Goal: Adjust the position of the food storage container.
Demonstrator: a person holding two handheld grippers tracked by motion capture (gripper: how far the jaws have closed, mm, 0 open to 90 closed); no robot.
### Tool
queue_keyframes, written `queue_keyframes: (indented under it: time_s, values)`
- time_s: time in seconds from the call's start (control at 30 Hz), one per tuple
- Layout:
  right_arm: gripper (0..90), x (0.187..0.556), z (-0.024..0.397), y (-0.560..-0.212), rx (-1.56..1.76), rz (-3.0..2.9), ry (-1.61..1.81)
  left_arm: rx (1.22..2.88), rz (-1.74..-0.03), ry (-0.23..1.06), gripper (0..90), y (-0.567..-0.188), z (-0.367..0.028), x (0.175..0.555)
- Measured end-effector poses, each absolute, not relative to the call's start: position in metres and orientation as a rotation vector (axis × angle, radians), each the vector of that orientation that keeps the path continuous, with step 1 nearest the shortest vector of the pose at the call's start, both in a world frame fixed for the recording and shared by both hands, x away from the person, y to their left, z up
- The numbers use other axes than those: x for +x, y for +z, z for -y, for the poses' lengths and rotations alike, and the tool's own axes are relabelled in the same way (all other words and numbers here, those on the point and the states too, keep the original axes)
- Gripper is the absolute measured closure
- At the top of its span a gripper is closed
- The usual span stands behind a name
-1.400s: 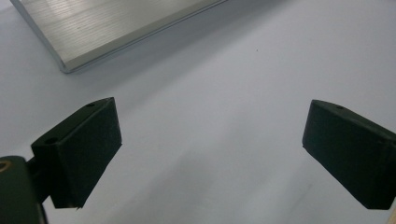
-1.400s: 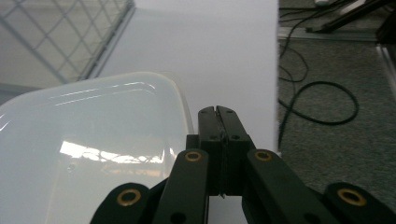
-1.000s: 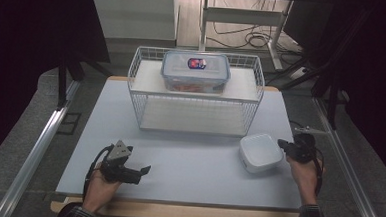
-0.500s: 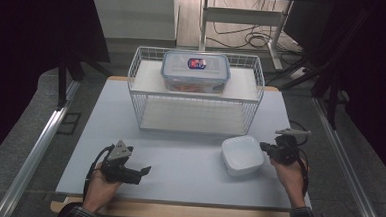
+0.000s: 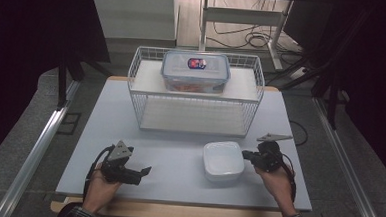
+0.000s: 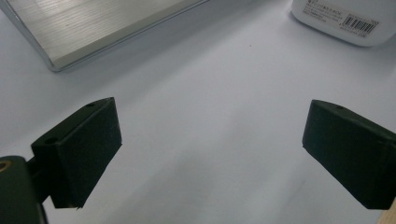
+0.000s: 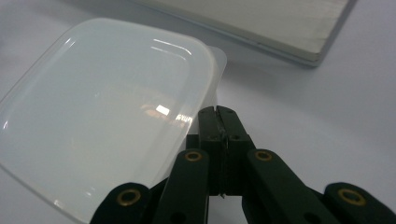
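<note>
Two grippers held over one table (image 5: 178, 163), left gripper (image 5: 145, 172) lower left with jaws wide apart and empty, right gripper (image 5: 244, 155) lower right with jaws closed, tips touching one white tub (image 5: 222, 161) at lower centre, barcode label seen on tub, print unreadable, one wire basket (image 5: 194, 91) above, one lidded box (image 5: 195, 71) on top, red-blue sticker unreadable

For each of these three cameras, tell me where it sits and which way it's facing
High view: above the person's table edge, facing forward and down at the wire rack; both forearms, left gripper, right gripper.
Left gripper view: on the left gripper, facing the tabletop; its jaws stand apart.
Right gripper view: on the right gripper, jaws closed beside the white container.
Shared: the white container appears in all three.
</note>
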State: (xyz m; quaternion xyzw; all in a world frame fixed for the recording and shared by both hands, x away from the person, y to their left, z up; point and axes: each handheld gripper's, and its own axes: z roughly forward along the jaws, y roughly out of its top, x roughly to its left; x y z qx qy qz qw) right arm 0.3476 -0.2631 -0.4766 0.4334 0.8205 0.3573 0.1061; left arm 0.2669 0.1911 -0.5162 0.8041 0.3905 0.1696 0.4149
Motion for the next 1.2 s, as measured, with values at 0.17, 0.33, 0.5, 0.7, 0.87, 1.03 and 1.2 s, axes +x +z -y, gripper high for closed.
queue_keyframes:
  time_s: [0.17, 0.33, 0.5, 0.7, 0.87, 1.03, 1.2]
  values:
    - [88.9, 0.339, 0.257, -0.478, 1.263, -2.449, 1.049, 2.026, -0.98, 0.423, 4.3, -0.516, -0.191, 0.267]
    - [88.9, 0.33, 0.251, -0.48, 1.249, -2.485, 1.058, 2.035, -0.978, 0.419, 4.3, -0.516, -0.19, 0.267]
    - [88.7, 0.325, 0.242, -0.48, 1.218, -2.522, 1.08, 2.038, -0.978, 0.409, 4.3, -0.517, -0.189, 0.267]
    - [88.5, 0.323, 0.228, -0.482, 1.18, -2.551, 1.096, 2.036, -0.979, 0.404, 4.3, -0.517, -0.189, 0.267]
    - [88.1, 0.321, 0.219, -0.483, 1.162, -2.565, 1.112, 2.049, -0.972, 0.403, 4.3, -0.518, -0.187, 0.268]
    - [87.8, 0.321, 0.206, -0.485, 1.138, -2.578, 1.126, 2.055, -0.967, 0.397, 4.3, -0.518, -0.185, 0.268]
    - [88.0, 0.32, 0.193, -0.485, 1.084, -2.585, 1.115, 2.064, -0.96, 0.394, 4.3, -0.519, -0.184, 0.267]
